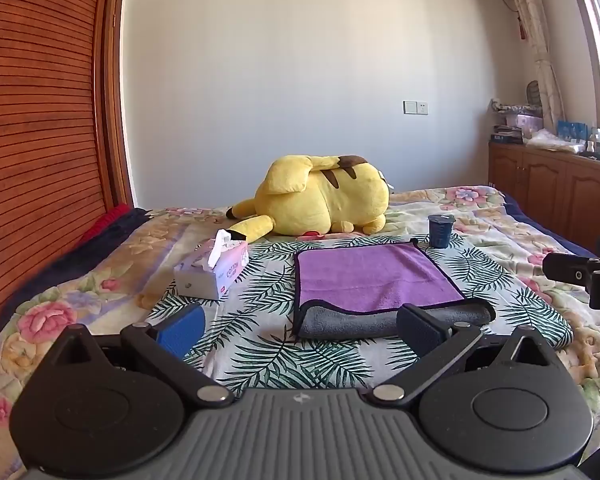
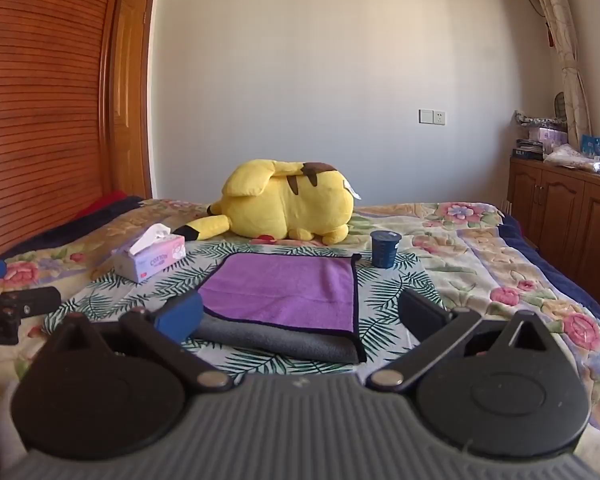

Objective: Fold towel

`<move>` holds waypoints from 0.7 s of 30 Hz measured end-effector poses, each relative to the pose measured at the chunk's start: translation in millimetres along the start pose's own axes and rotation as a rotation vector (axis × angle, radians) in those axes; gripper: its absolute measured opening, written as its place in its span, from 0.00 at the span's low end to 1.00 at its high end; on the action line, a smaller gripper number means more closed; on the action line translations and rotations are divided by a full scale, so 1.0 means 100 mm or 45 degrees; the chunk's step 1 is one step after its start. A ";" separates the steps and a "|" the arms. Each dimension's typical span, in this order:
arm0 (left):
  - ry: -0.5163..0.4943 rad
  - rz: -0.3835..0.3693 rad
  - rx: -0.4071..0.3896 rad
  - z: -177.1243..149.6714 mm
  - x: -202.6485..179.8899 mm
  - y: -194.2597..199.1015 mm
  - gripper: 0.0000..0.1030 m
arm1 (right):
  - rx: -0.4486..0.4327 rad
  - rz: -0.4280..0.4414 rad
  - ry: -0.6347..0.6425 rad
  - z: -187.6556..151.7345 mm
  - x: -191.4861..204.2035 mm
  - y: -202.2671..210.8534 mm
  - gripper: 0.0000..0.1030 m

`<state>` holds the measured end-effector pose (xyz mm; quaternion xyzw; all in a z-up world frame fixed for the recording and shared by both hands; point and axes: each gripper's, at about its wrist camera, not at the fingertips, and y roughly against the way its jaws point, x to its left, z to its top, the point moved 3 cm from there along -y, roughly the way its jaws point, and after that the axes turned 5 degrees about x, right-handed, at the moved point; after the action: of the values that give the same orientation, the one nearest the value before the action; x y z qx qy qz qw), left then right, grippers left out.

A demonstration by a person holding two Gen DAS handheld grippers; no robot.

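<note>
A towel, purple on top and grey underneath [image 1: 372, 280], lies folded over on a leaf-print cloth [image 1: 260, 344] on the bed; its grey folded edge faces me. It also shows in the right wrist view [image 2: 288, 296]. My left gripper [image 1: 300, 326] is open and empty, just short of the towel's near edge, with the near left corner between its fingers. My right gripper [image 2: 300, 314] is open and empty, its fingers on either side of the towel's near edge. Each gripper shows at the edge of the other's view.
A yellow plush toy [image 1: 320, 204] lies behind the towel. A tissue box [image 1: 214, 270] stands to the left, a dark blue cup [image 1: 441, 231] at the far right corner. A wooden wardrobe [image 1: 40, 120] is on the left, cabinets [image 1: 548, 184] on the right.
</note>
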<state>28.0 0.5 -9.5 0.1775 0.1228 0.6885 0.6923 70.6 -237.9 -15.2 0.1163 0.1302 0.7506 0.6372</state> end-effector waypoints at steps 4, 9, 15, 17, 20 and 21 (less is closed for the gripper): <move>0.000 0.000 0.000 -0.01 0.00 -0.02 0.82 | 0.001 0.001 -0.001 0.00 0.00 0.00 1.00; 0.006 0.000 0.002 -0.02 0.06 -0.03 0.82 | 0.001 0.002 0.000 0.00 0.00 0.00 1.00; 0.005 0.001 0.001 -0.02 0.06 -0.03 0.82 | 0.003 0.002 -0.001 0.00 0.00 -0.01 1.00; 0.005 0.001 0.001 -0.02 0.06 -0.03 0.82 | 0.002 0.002 0.000 0.00 0.01 0.00 1.00; 0.004 0.001 0.000 -0.03 0.06 -0.03 0.82 | 0.003 0.002 -0.001 0.01 0.00 -0.01 1.00; 0.004 0.001 0.001 -0.02 0.05 -0.03 0.82 | 0.003 0.002 -0.001 0.01 0.00 -0.01 1.00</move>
<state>29.7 6.1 -12.5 0.1768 0.1239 0.6891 0.6918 71.5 -237.2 -14.9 0.1175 0.1307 0.7509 0.6366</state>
